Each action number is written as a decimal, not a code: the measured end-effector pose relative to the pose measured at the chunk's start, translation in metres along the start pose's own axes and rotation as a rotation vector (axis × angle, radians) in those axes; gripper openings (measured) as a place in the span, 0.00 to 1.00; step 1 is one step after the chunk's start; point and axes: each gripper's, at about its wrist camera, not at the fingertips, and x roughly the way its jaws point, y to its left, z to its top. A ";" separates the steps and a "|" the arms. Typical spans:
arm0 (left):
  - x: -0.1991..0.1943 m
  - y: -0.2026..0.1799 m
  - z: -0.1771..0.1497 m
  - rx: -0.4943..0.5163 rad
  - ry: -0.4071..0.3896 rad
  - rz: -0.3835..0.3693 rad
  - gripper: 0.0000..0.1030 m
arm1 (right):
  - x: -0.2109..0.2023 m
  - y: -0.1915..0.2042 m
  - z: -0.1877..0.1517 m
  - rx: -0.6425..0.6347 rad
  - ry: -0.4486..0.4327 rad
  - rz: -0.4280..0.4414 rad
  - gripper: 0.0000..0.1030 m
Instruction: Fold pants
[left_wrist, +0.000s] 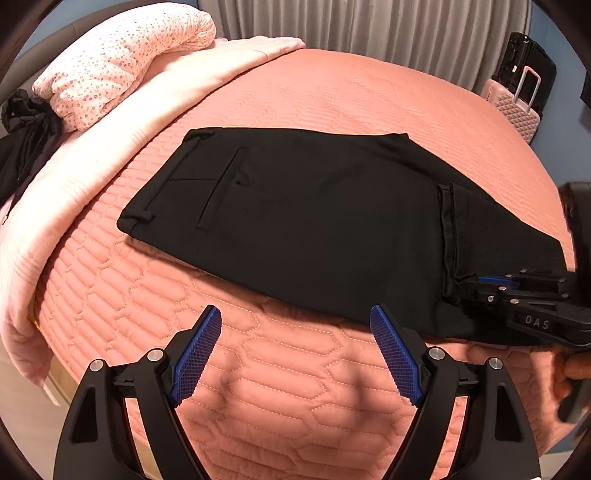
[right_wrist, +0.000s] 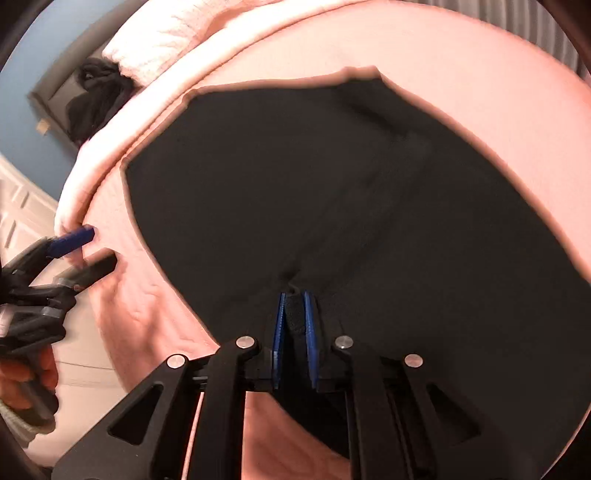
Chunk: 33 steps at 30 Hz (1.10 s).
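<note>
Jaws on the right gripper (right_wrist: 294, 325) are pinched on a bunched fold of black cloth at the near edge of the pants (right_wrist: 332, 206), the blue pads pressing the fabric from both sides. That grip sits at the hem end, judging by the stitched cuff beside the gripper in the left wrist view, and it looks like the hold needed to lift that end and carry it over toward the waist.

Jaws on the left gripper (left_wrist: 295, 325) stand spread wide with nothing between them, hovering over bare quilted cover just short of the pants' near edge. Most likely this gripper waits to take the same long edge further along, so that the cloth rises evenly and not by one corner alone.

Spread flat across the salmon quilted bed (left_wrist: 332, 92), the pants are already doubled lengthwise, one leg over the other, with the waistband, belt loops and a back pocket toward the left. Lying smooth like this, they are ready for a crosswise fold.

Farther back, a pale pink blanket (left_wrist: 122, 122) and a flowered pillow (left_wrist: 122, 62) lie along the bed's head, with a dark garment (left_wrist: 26, 125) beside them. A pink suitcase (left_wrist: 517, 107) stands against the grey curtain (left_wrist: 369, 26).
</note>
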 end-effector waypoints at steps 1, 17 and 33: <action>-0.001 0.000 0.000 0.007 -0.004 0.001 0.78 | -0.011 -0.001 0.000 0.021 -0.024 0.015 0.16; 0.026 0.045 0.020 -0.147 0.022 -0.029 0.78 | -0.013 -0.005 0.033 0.001 -0.077 -0.156 0.41; 0.123 0.184 0.073 -0.738 -0.030 -0.337 0.94 | -0.126 0.057 -0.048 0.083 -0.210 -0.175 0.41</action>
